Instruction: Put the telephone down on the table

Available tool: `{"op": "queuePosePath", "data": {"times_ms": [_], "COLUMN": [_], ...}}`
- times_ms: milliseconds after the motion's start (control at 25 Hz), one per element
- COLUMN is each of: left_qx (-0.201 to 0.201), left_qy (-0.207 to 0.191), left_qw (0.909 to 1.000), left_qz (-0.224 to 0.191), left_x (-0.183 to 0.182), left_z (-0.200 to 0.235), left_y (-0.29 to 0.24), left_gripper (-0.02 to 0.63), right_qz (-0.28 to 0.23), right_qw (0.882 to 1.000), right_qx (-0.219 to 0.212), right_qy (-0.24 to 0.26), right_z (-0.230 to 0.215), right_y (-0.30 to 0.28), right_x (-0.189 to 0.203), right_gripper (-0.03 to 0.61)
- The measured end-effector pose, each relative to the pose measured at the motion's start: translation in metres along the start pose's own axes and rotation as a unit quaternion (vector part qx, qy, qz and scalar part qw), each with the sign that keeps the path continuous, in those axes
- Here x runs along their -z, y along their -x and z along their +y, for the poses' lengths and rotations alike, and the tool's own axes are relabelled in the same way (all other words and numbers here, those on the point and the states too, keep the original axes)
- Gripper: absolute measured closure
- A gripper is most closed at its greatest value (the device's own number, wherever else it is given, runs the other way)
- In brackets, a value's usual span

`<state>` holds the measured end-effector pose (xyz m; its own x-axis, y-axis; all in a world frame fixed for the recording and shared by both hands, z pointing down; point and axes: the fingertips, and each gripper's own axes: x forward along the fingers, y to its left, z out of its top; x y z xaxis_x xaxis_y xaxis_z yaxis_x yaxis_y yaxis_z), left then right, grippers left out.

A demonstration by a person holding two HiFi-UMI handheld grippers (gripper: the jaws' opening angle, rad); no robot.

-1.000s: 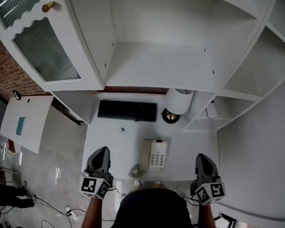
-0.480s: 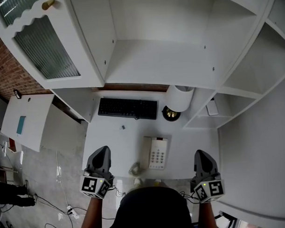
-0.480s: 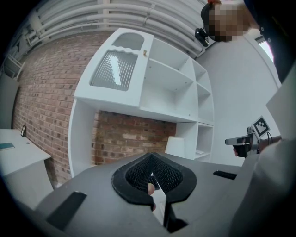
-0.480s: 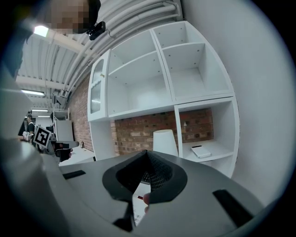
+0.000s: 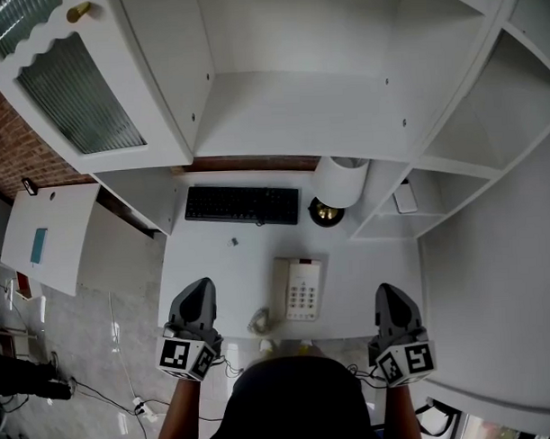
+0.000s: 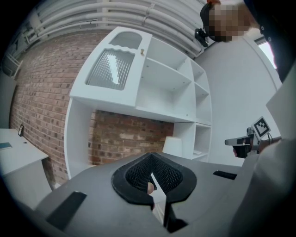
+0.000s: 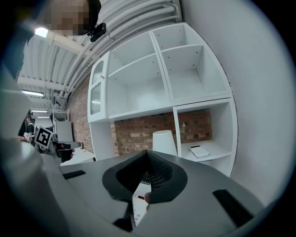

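While both grippers hover level over the near edge of a white table, the telephone lies flat on that table between them, touched by neither. Its handset rests in the cradle along its left side, with the keypad to the right. A coiled cord lies at the phone's near left corner. The left gripper is well to the phone's left, and its own view shows its jaws pressed together with nothing gripped. The right gripper is well to the phone's right, near the table's right edge, and its jaws are likewise closed on nothing. At the back of the table lies a black keyboard, and just to its right stands a lamp with a white shade. A small dark item, too small to tell, lies between keyboard and phone. White shelves rise above the table against a brick wall, with a ribbed-glass door at upper left. A flat white object lies on a low right shelf.
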<state>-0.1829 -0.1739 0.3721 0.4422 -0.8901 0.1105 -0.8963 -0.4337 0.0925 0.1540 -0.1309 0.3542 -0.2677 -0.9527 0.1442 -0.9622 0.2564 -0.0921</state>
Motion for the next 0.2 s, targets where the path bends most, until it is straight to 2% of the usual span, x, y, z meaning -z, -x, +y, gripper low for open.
{"op": "queuePosePath", "data": {"times_ms": [200], "left_qx": [-0.013], "left_qy": [-0.049], "left_qw": [0.9984], "left_qz": [0.023], "left_x": [0.0028], "left_z": [-0.0052], "left_y": [-0.0051], "left_gripper": [0.597], "right_qz": [0.004], "right_qw": [1.0], "right_qx": [-0.005], "right_qy": [0.006], "right_z": [0.0015], "right_y": [-0.0031], "right_x": [0.0045], "right_gripper": [0.581]}}
